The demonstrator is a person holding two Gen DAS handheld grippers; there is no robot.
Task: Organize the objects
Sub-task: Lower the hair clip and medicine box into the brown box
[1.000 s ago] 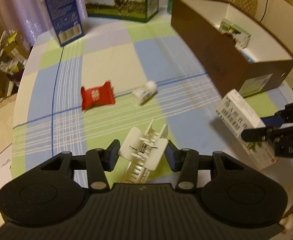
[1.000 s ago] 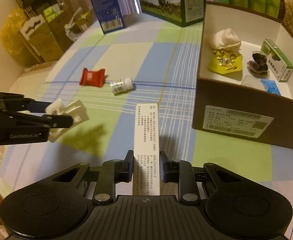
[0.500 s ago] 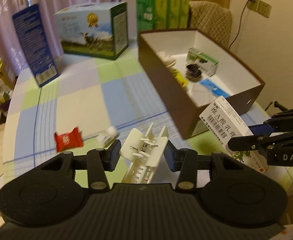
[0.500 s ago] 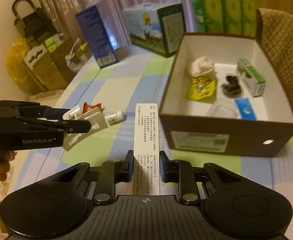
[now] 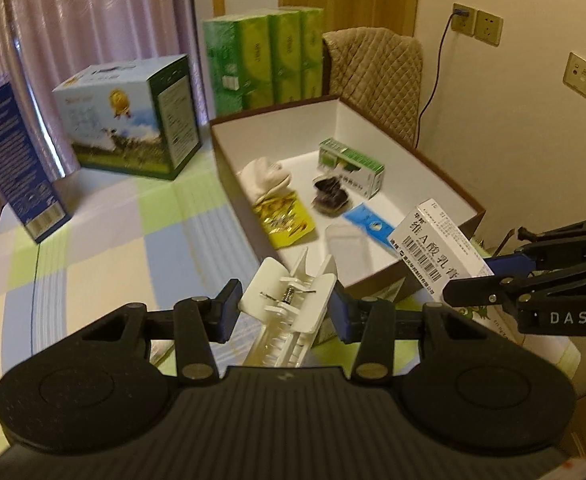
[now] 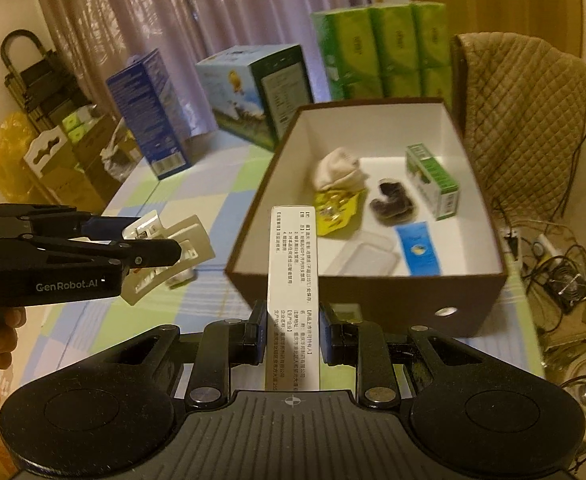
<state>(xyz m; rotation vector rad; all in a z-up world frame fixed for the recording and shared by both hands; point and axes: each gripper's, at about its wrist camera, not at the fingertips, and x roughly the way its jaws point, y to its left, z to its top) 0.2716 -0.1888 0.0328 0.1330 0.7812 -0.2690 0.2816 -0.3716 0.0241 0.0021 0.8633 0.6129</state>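
My left gripper (image 5: 284,307) is shut on a white plastic clip (image 5: 289,300), held in the air just short of the brown box's near corner. The same gripper (image 6: 165,246) and clip (image 6: 181,244) show at the left of the right wrist view. My right gripper (image 6: 291,332) is shut on a long white medicine box (image 6: 291,272), raised before the near wall of the brown box (image 6: 373,296). In the left wrist view that medicine box (image 5: 439,250) hangs at the box's near right corner (image 5: 475,210). Inside lie a sock (image 6: 339,168), a yellow packet (image 6: 335,208), a green carton (image 6: 433,182) and a blue sachet (image 6: 419,246).
A blue carton (image 6: 149,120), a milk carton box (image 6: 257,88) and green tissue packs (image 6: 381,48) stand at the table's far side. A padded chair (image 6: 521,112) is behind the brown box. Cables (image 6: 553,256) lie on the floor at right. Checked cloth (image 5: 113,240) covers the table.
Both grippers have risen and moved toward the brown box with their loads. The red packet and small bottle on the cloth have dropped out of the left wrist view.
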